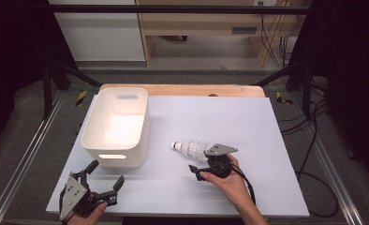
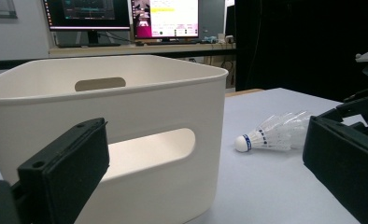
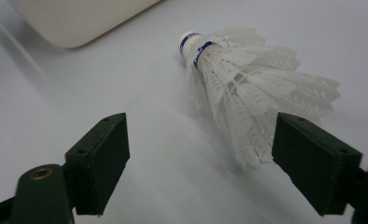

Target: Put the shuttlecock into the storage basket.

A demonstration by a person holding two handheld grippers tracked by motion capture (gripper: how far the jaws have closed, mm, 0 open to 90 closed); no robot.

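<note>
Overhead, the right tool sits low over the pale grey worktop, held by a hand whose forearm comes up from the bottom edge at a slant. Its grey three-cornered plate lies just over the feather skirt of a white feathered shuttlecock with a blue-banded cork tip, which lies on its side near the worktop's middle, cork pointing toward a white plastic bin with slotted handles just to its left. The left tool rests near the front left corner, gripped from below by the other hand, jaws spread wide and bare, aimed at the bin's near wall. Beyond the worktop stand a black frame, grey floor, trailing cables and a pale wooden desk.

From the left gripper view, the two black jaws stand far apart with nothing between them; the bin looms close, the shuttlecock lies on the worktop to its right, and lit monitors glow on a desk behind.

From the right gripper view, the jaws are spread, pads clear of everything; the shuttlecock lies ahead, its feather edge beside the right-hand pad without touching, cork end toward the bin's corner.
</note>
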